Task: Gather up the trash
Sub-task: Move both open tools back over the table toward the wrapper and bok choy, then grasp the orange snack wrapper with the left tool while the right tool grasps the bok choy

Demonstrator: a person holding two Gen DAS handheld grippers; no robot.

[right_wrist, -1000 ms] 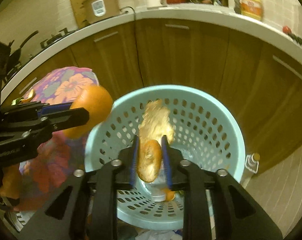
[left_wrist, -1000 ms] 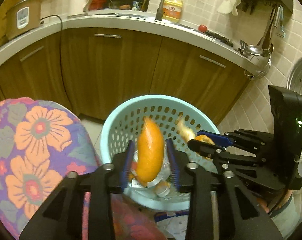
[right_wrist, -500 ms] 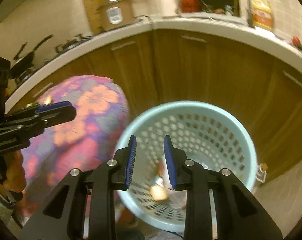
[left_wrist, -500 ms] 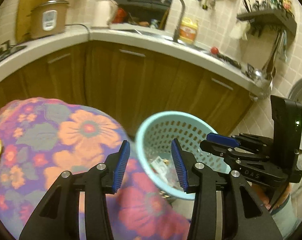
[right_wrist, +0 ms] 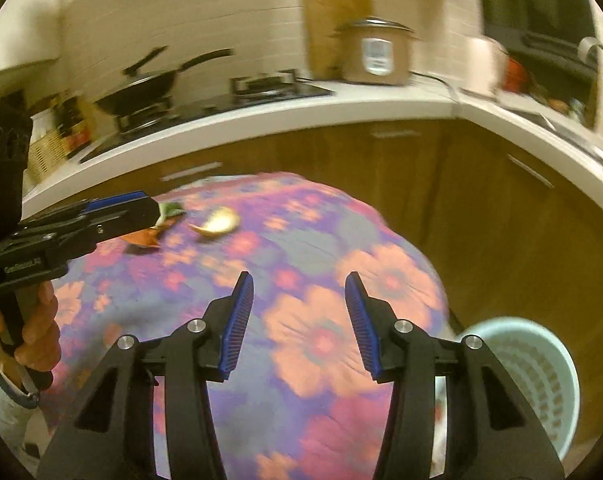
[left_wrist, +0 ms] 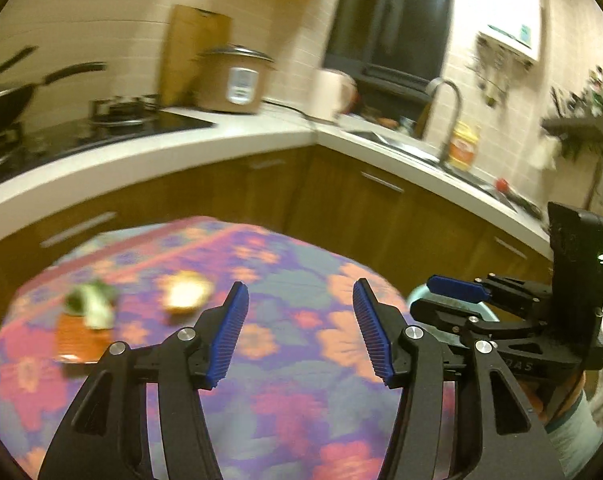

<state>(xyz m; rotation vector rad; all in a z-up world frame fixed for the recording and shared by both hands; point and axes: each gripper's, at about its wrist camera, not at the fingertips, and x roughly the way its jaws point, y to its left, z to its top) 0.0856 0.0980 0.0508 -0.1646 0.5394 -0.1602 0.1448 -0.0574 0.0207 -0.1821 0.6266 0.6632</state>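
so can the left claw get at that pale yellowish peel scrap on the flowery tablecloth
Probably yes. The left claw is empty, its jaws opening, and only bare flowery tablecloth lies between it and the pale yellowish peel scrap; the green-and-orange scraps sit off to the side.

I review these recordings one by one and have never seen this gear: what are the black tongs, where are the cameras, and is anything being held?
A person holds one hand-held gripper in each hand; a camera on each looks along its blue fingers. The left hand-held gripper and right hand-held gripper are both empty, jaws opening. Each also shows in the other's view. Below is a table under a flowered cloth. On it lie blurred scraps: a pale peel, something green and an orange wrapper. A light blue basket stands beside the table.
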